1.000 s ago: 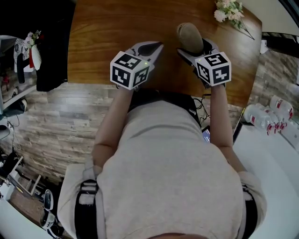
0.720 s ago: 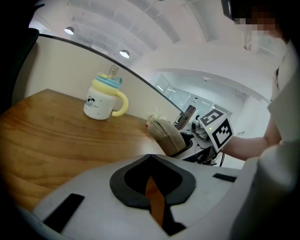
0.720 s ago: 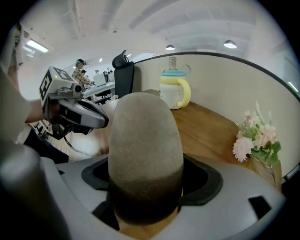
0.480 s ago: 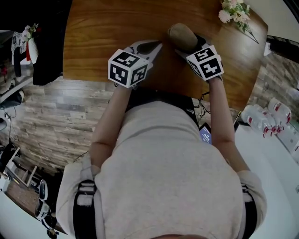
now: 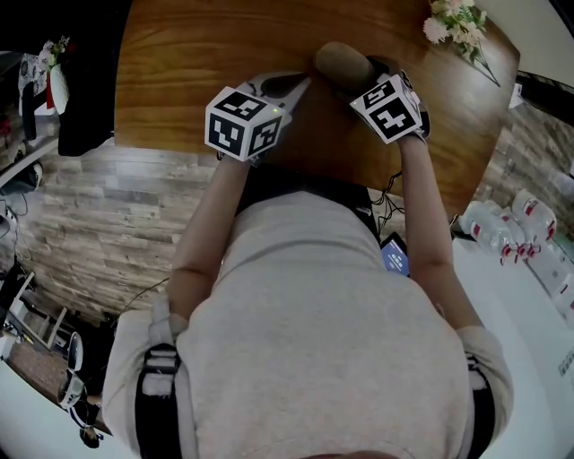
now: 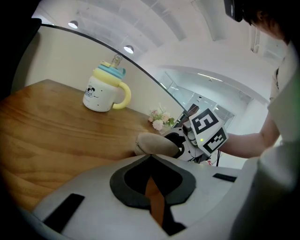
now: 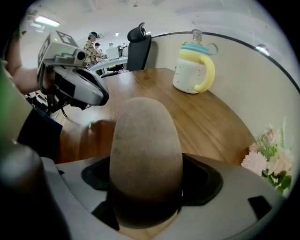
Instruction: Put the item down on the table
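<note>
A tan, rounded, oblong item (image 7: 145,154) sits between the jaws of my right gripper (image 7: 146,187), which is shut on it. In the head view the tan item (image 5: 339,64) pokes out past the right gripper (image 5: 372,76) above the wooden table (image 5: 206,54), near its front edge. My left gripper (image 5: 291,85) hovers just left of it, jaws shut with nothing between them (image 6: 151,161). From the left gripper view the tan item (image 6: 154,144) lies straight ahead, close to the jaw tips.
A white mug with a yellow handle and blue lid (image 6: 104,89) stands further back on the table, also the mug (image 7: 193,68) in the right gripper view. A small bunch of pale flowers (image 5: 459,25) lies at the table's far right. A black chair (image 7: 138,44) stands beyond the table.
The right gripper has carried the tan item leftward and further over the table, closer to the left gripper's tips. The left gripper has barely moved.
</note>
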A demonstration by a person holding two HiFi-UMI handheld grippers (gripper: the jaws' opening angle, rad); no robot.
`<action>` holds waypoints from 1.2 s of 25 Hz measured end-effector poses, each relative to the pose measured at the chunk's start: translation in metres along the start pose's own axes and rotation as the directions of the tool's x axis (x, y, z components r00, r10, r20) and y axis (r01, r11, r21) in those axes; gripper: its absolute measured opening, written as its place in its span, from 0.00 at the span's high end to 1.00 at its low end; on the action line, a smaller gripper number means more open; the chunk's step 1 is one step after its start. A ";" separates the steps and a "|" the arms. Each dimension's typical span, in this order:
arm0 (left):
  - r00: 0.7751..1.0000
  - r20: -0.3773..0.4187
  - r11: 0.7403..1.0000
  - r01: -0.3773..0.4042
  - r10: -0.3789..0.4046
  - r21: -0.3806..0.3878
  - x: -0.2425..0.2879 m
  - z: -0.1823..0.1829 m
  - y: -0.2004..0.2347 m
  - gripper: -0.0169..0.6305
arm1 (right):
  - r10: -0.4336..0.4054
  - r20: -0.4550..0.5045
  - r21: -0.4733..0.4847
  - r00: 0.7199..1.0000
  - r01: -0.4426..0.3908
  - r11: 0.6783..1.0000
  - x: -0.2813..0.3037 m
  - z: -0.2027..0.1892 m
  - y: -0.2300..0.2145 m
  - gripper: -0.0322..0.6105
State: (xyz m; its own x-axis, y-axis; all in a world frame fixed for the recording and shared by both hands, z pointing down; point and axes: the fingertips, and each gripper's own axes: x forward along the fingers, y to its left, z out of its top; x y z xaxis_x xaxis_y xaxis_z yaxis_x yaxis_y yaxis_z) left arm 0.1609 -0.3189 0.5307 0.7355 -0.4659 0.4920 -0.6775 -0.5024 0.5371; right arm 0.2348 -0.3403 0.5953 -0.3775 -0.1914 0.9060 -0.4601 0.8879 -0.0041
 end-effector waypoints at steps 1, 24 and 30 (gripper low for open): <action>1.000 -0.001 1.000 -0.003 0.003 -0.001 0.000 0.000 0.001 0.95 | 0.004 -0.005 -0.005 1.000 -0.004 1.000 0.002 0.000 0.000 0.31; 0.999 -0.032 0.999 -0.012 0.014 0.050 -0.002 0.006 0.002 0.95 | -0.073 0.135 -0.032 0.988 0.078 0.996 -0.015 0.020 0.003 0.24; 1.000 -0.017 0.997 -0.024 0.025 0.080 -0.007 0.015 -0.002 0.95 | -0.146 0.346 0.070 0.927 0.130 0.989 -0.058 0.056 0.001 0.24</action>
State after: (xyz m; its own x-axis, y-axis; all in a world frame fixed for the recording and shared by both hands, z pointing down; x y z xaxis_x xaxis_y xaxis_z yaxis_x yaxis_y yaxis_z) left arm 0.1568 -0.3256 0.5157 0.7179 -0.4662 0.5169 -0.6931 -0.5477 0.4686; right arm 0.2110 -0.3517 0.5189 -0.5606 -0.4522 0.6938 -0.5607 0.8238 0.0839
